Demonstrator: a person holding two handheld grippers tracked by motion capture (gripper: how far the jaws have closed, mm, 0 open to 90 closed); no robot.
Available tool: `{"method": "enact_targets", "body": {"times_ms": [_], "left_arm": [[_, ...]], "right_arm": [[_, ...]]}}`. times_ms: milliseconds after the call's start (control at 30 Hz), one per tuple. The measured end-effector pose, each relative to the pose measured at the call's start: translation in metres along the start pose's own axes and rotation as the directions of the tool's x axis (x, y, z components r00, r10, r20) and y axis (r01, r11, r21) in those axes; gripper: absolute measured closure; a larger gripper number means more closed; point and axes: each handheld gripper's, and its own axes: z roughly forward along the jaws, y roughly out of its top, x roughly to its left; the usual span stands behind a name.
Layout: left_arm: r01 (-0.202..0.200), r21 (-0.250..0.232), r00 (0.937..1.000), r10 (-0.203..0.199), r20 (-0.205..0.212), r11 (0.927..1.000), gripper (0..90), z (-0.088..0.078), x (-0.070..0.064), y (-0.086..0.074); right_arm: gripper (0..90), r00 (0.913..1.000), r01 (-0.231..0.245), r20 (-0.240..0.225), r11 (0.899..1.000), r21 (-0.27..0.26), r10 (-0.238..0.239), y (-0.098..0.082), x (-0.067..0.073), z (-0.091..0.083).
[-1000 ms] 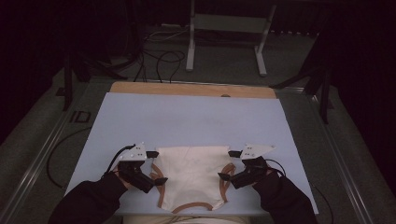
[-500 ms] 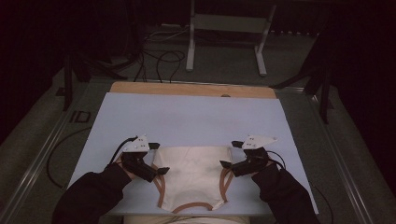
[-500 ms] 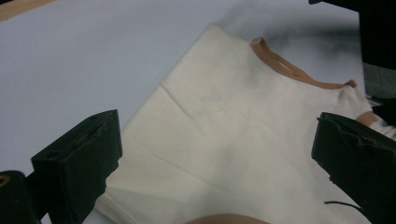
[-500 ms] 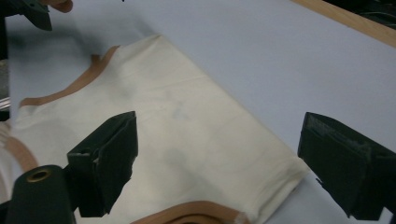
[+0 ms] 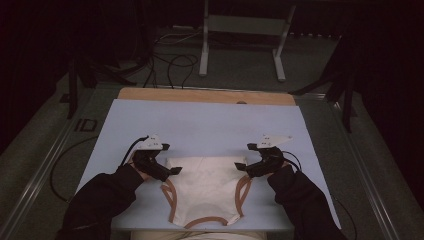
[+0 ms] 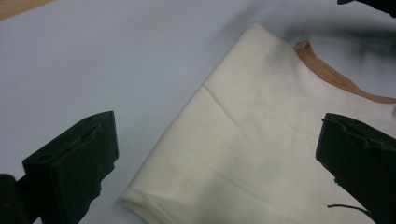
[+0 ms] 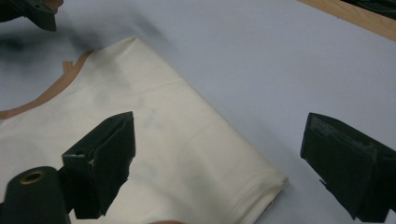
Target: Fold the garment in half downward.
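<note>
A cream garment [image 5: 205, 182] with brown trim [image 5: 171, 200] lies flat on the pale blue table top [image 5: 210, 125], near the front edge. My left gripper [image 5: 173, 171] sits at the garment's far left corner. In the left gripper view the gripper [image 6: 217, 170] is open, and the folded cream edge [image 6: 252, 126] lies between and beyond its jaws. My right gripper [image 5: 241, 167] is at the far right corner. It is also open [image 7: 219, 163], its jaws straddling the garment's folded corner [image 7: 159, 135]. Neither holds the cloth.
A wooden strip [image 5: 205, 96] runs along the table's far edge. Beyond it are a metal stand [image 5: 242, 30] and cables [image 5: 170, 62] on the floor. Black-sleeved forearms [image 5: 102, 200] come in from the bottom. Bare blue surface spreads past the garment.
Both grippers have slid away from the person along the garment's sides, from the brown straps up to its far corners. The garment has stayed in place.
</note>
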Motion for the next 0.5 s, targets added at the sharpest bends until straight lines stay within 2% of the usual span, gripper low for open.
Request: {"method": "enact_targets", "body": {"times_ms": [133,267,333,400,467,500], "left_arm": [[0.009,0.021,0.9999,-0.01,0.012,0.9997,0.2,0.005,0.011,0.0],[0.025,0.05,0.9996,-0.025,0.011,0.9984,0.6,0.011,0.02,-0.004],[0.045,0.043,0.999,-0.045,0.005,0.998,4.1,0.012,0.024,-0.008],[0.062,0.042,0.9979,-0.063,0.012,0.9972,10.6,0.012,0.027,-0.011],[0.08,0.05,0.9967,-0.081,0.006,0.9955,15.4,0.012,0.031,-0.015],[0.08,0.05,0.9967,-0.081,0.006,0.9955,16.4,0.012,0.031,-0.015]], "right_arm": [[9.9,0.9999,-0.009,0.013,1.0,-0.005,0.009,0.0,-0.007,0.006],[9.9,0.9991,-0.043,-0.001,0.999,-0.014,0.043,0.0,-0.016,0.01],[9.9,0.9983,-0.058,-0.007,0.998,-0.018,0.058,-0.002,-0.019,0.012],[10.0,0.9983,-0.059,-0.001,0.998,0.001,0.059,-0.003,-0.021,0.014],[10.0,0.9956,-0.09,-0.024,0.996,0.01,0.09,-0.005,-0.024,0.016],[10.0,0.9956,-0.09,-0.024,0.996,0.01,0.09,-0.005,-0.024,0.016]]}}
